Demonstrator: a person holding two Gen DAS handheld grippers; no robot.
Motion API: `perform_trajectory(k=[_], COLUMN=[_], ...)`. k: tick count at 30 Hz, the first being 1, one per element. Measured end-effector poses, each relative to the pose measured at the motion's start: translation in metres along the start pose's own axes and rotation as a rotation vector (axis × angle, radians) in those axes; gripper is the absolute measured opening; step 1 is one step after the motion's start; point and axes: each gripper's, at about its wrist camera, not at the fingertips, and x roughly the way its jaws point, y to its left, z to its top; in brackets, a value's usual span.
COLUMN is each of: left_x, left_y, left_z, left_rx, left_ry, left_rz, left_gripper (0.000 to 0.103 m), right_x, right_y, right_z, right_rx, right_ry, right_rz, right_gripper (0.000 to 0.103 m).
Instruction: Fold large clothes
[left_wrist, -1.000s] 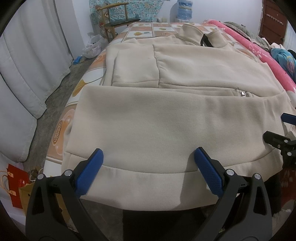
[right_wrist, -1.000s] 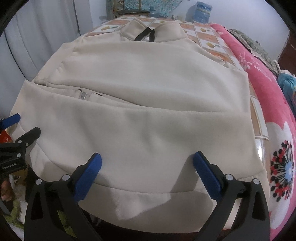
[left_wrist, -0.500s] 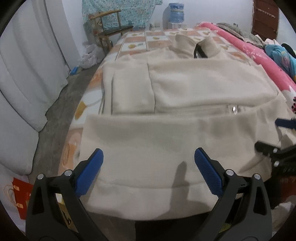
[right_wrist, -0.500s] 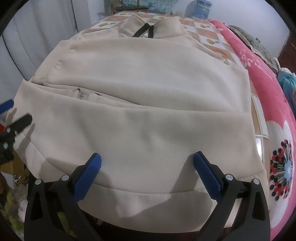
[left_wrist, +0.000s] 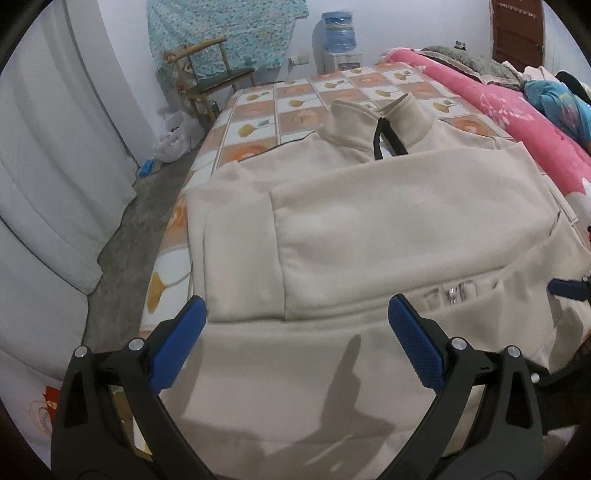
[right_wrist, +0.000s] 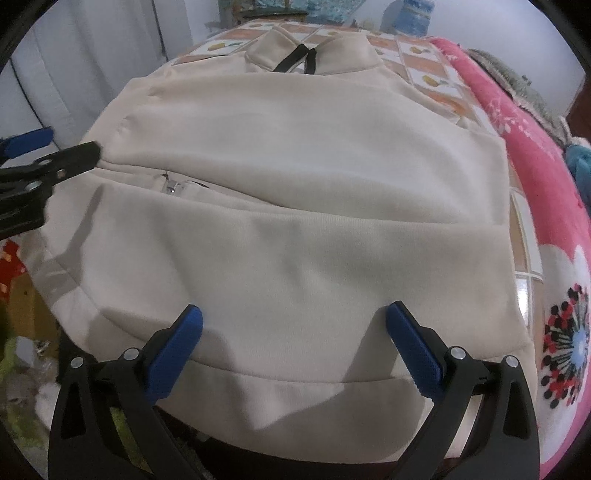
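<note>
Jacket (left_wrist: 388, 221), cream fleece, lies flat on the bed (left_wrist: 295, 107) with its stand-up collar (left_wrist: 373, 122) at the far end and a black zip tape showing in the collar opening. Both sleeves are folded in across the jacket's chest, and the hem end is turned up over them, leaving a small metal zip pull (right_wrist: 170, 188) peeking out at the fold line. The hem hangs at the near edge of the bed. Left gripper (left_wrist: 295, 347) hovers over the jacket's hem, jaws wide apart, nothing between them. Right gripper (right_wrist: 291, 343) sits over the hem on the jacket's other side, jaws likewise spread and empty. Beside the jacket, toward the right gripper, lies a pink blanket (right_wrist: 532, 122). Beyond the collar stand a chair (left_wrist: 214, 77) and a water dispenser (left_wrist: 338, 40); white curtains (left_wrist: 55, 166) hang off to the jacket's left.
</note>
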Motion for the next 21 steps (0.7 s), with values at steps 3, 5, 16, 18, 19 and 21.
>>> perform_trajectory(k=[3, 5, 16, 18, 19, 21], left_x=[0.006, 0.009, 0.034, 0.036, 0.037, 0.037], left_y=[-0.004, -0.004, 0.012, 0.016, 0.02, 0.026], left_z=[0.011, 0.019, 0.068, 0.076, 0.082, 0.092], left_rx=[0.011, 0.012, -0.048, -0.058, -0.066, -0.078], left_ry=[0.011, 0.015, 0.01, -0.001, -0.011, -0.031], left_rz=[0.024, 0.038, 0.079, 0.083, 0.082, 0.077], left_gripper=[0.096, 0.096, 0.096, 0.096, 0.096, 0.096], right_x=[-0.003, -0.005, -0.028, -0.03, -0.03, -0.029], right_y=[-0.008, -0.016, -0.038, -0.047, -0.05, -0.06], right_z=[0.004, 0.008, 0.057, 0.071, 0.077, 0.094], right_rx=[0.028, 0.062, 0.097, 0.116, 0.12, 0.127], right_ry=[0.024, 0.034, -0.101, -0.122, -0.128, -0.145], right_rz=[0.062, 0.12, 0.26, 0.298, 0.308, 0.322], right_gripper=[0.096, 0.096, 0.096, 0.096, 0.096, 0.096])
